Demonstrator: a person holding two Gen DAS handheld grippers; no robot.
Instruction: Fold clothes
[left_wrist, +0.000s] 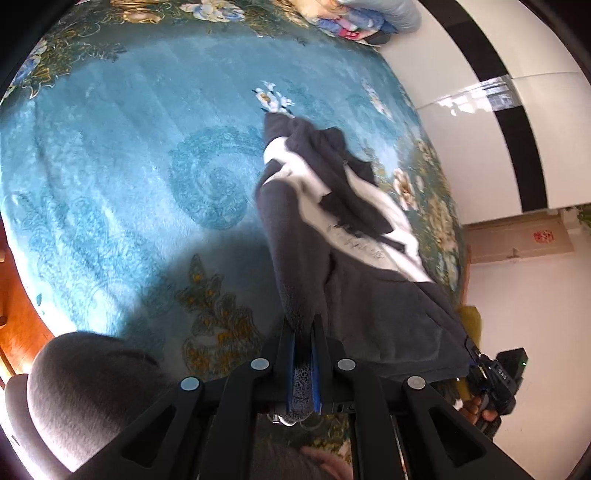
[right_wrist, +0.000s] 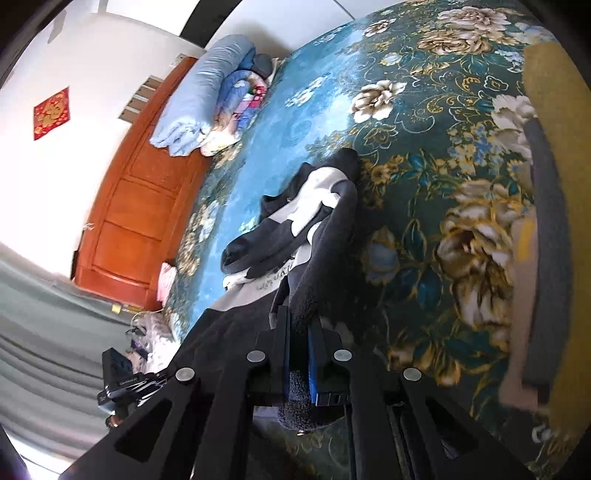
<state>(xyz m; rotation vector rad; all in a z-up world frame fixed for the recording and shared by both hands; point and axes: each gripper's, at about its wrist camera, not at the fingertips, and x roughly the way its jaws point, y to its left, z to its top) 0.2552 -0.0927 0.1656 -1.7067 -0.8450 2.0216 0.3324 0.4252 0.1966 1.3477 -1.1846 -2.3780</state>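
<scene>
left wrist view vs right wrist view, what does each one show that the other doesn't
Only the left wrist view shows the plain blue middle of the bedspread with its swirl pattern, and a glossy white wall with a black stripe.

Only the right wrist view shows the orange wooden door, the red wall decoration and grey curtains.

Both show the dark grey and white garment lifted off the bed, each view's tongs shut on its fabric, and the folded bedding.
</scene>
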